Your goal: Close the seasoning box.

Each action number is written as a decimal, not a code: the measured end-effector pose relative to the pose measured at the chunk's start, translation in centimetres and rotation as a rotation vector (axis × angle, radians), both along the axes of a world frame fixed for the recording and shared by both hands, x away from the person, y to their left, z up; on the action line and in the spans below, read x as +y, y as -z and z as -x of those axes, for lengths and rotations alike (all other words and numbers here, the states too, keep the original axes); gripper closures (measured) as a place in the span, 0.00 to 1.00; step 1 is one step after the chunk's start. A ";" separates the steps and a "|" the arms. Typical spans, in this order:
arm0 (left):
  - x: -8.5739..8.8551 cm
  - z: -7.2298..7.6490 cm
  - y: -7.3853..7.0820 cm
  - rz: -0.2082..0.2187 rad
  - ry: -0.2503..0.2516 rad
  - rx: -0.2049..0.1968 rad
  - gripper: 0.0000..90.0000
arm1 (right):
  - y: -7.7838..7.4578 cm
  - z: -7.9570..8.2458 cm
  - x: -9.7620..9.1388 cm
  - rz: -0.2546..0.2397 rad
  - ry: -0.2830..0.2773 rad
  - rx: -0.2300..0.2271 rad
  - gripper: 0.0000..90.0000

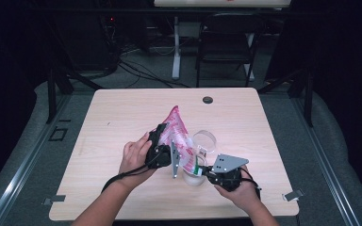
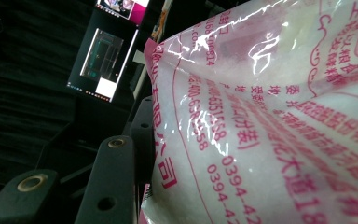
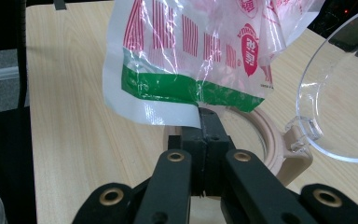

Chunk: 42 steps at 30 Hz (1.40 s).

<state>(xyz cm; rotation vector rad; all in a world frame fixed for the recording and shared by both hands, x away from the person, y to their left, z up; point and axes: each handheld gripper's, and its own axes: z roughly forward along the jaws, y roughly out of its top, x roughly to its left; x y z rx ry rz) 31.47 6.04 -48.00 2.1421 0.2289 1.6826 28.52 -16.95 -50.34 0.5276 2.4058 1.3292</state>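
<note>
Right gripper view, fingers (image 3: 208, 122) pressed together pinching bag's (image 3: 191, 56) lower edge above open jar (image 3: 265, 135), left fingers (image 2: 116, 182) clamping bag's side.

Black left gripper (image 1: 162, 141) and right gripper (image 1: 206, 173) (brass-ringed screws), grey plates, trailing cables.

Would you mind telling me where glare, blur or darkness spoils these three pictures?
High view: the table is evenly lit, the room behind dark. Left gripper view: glare streaks the bag, whose near print is soft; the background is dim. Right gripper view: the bag's film glints above the jar, and the clear lid shows bright edges.
</note>
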 end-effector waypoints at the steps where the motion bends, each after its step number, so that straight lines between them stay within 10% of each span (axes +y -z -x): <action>1: 0.0 0.0 0.0 -0.002 0.000 0.000 0.67 | 0.0 0.0 0.0 0.001 0.000 0.001 1.00; 42: -0.2 0.2 -0.2 -0.024 0.002 -0.017 0.67 | 0.2 -0.1 -0.1 -0.004 0.006 0.007 1.00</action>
